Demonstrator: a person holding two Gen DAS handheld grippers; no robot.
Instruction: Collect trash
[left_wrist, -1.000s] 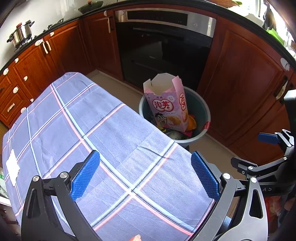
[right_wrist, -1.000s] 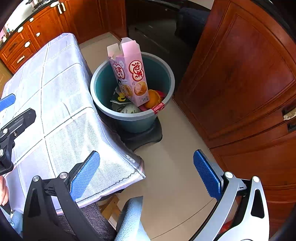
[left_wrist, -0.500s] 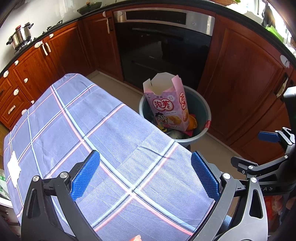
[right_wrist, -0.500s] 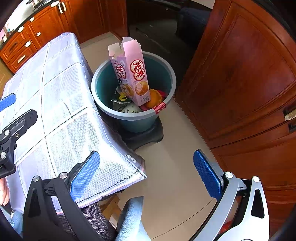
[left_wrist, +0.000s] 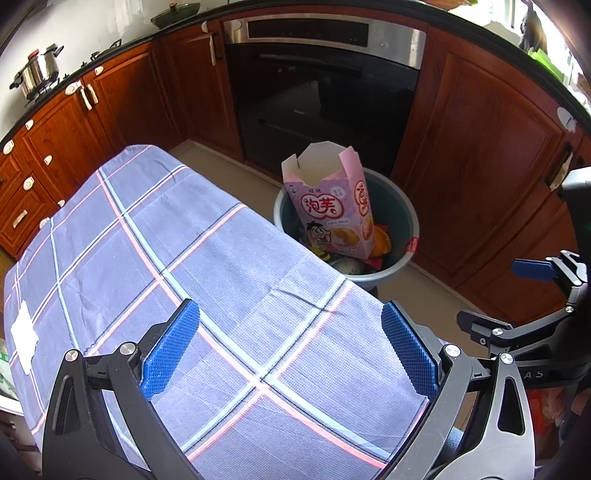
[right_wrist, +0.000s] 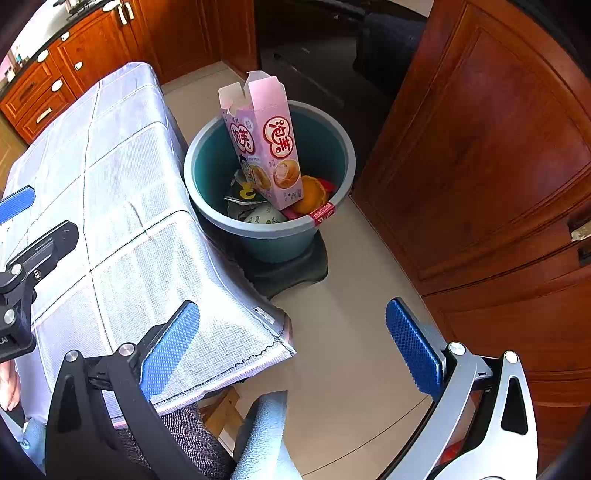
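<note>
Nearest the cameras, the left gripper hangs over the checked cloth on the surface, jaws spread wide and empty. Beside it the right gripper sits past the cloth's corner above the floor, jaws likewise wide apart, holding nothing. Farther off, a pink snack box stands tilted inside the teal bin, among other trash, before the oven.

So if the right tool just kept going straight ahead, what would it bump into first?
Probably the bare floor. The right tool is open and empty, pointing down past the tablecloth's corner toward the tiles in front of the trash bucket. Depth is hard to judge, so it might graze the cloth edge.
</note>
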